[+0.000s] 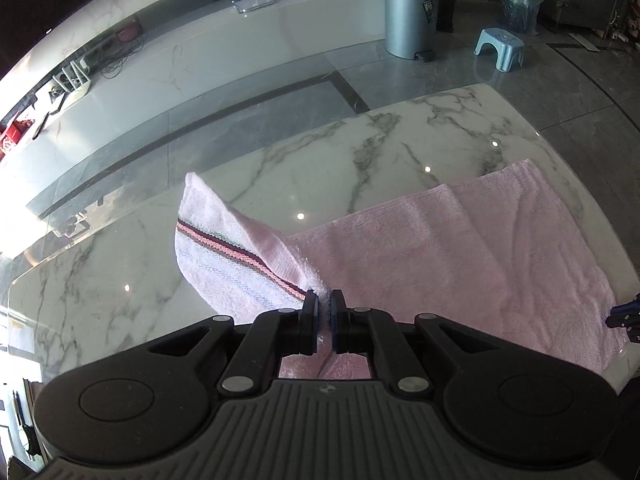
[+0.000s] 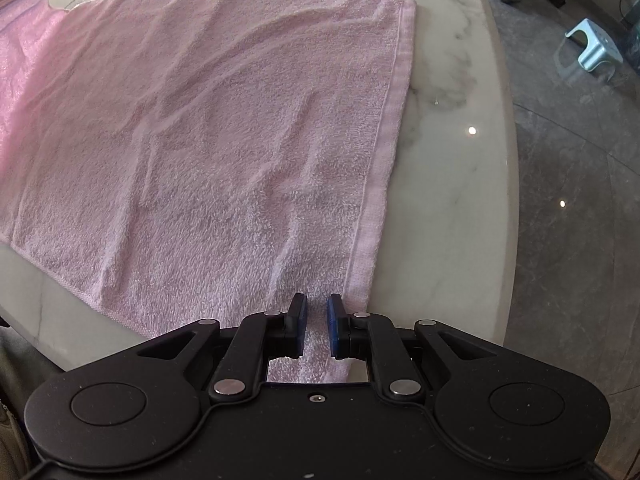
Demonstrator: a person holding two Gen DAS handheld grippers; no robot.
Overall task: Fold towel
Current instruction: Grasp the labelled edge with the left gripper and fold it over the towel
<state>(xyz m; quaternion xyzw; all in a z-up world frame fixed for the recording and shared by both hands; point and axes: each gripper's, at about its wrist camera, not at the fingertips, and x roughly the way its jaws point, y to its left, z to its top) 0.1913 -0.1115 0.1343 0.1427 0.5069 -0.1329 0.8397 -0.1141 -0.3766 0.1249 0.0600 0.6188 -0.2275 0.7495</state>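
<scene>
A pink towel (image 1: 460, 248) lies spread on a white marble table (image 1: 320, 160). Its striped end (image 1: 236, 256) is lifted and turned over toward the spread part, pinched at the corner in my left gripper (image 1: 325, 300), which is shut on it. In the right wrist view the towel (image 2: 200, 140) fills the table, its hemmed edge (image 2: 384, 140) running down to my right gripper (image 2: 317, 304). That gripper's blue pads (image 2: 334, 328) have closed on a ridge of cloth at the near corner. A blue piece of the right gripper (image 1: 624, 314) shows at the left wrist view's right edge.
The table's rounded edge (image 2: 508, 160) lies just right of the towel, with grey tiled floor (image 2: 580, 240) below. On the floor stand a metal bin (image 1: 412, 16), a light blue stool (image 1: 500, 46) and a water bottle (image 1: 520, 0). A long white counter (image 1: 180, 52) runs behind.
</scene>
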